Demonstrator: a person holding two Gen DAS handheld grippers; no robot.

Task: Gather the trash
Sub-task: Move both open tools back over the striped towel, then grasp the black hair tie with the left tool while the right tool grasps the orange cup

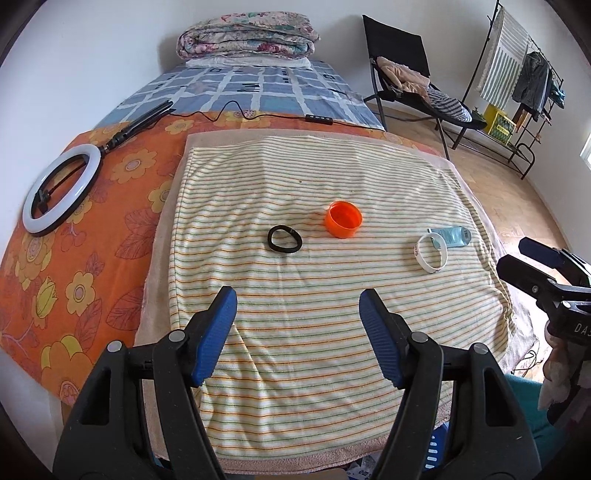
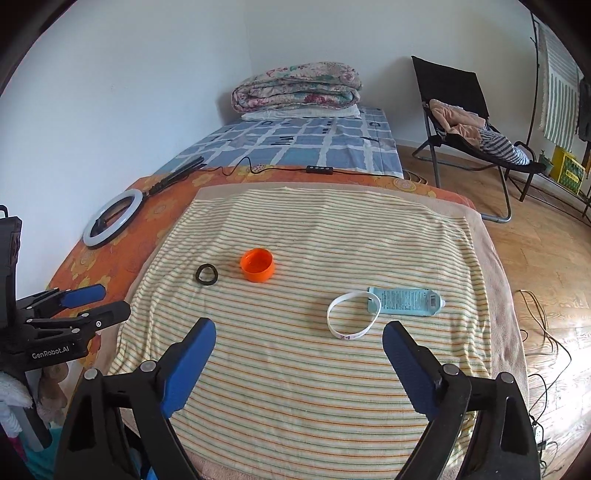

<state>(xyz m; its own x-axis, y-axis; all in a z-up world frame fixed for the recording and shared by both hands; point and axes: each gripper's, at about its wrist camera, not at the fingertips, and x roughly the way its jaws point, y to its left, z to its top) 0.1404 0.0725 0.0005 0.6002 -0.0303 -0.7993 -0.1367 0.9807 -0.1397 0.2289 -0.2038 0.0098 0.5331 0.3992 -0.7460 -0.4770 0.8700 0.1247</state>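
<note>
On a striped towel (image 1: 295,184) (image 2: 314,229) lie an orange cap (image 1: 343,219) (image 2: 257,265), open side up, a black hair tie (image 1: 284,239) (image 2: 206,274) left of it, a white wristband (image 1: 431,252) (image 2: 353,314) and a pale blue tube (image 1: 452,235) (image 2: 406,301) at the right, the band overlapping the tube's end. My left gripper (image 1: 298,299) is open and empty, above the towel's near part. My right gripper (image 2: 299,332) is open and empty, just short of the wristband; it also shows at the right edge of the left wrist view (image 1: 517,254).
The towel covers an orange flowered sheet (image 1: 74,258) on a bed. A ring light (image 1: 61,189) (image 2: 112,217) and its cable lie at the left. A folded quilt (image 1: 247,35) sits at the bed's far end. A black chair (image 2: 465,122) and clothes rack (image 1: 517,74) stand right.
</note>
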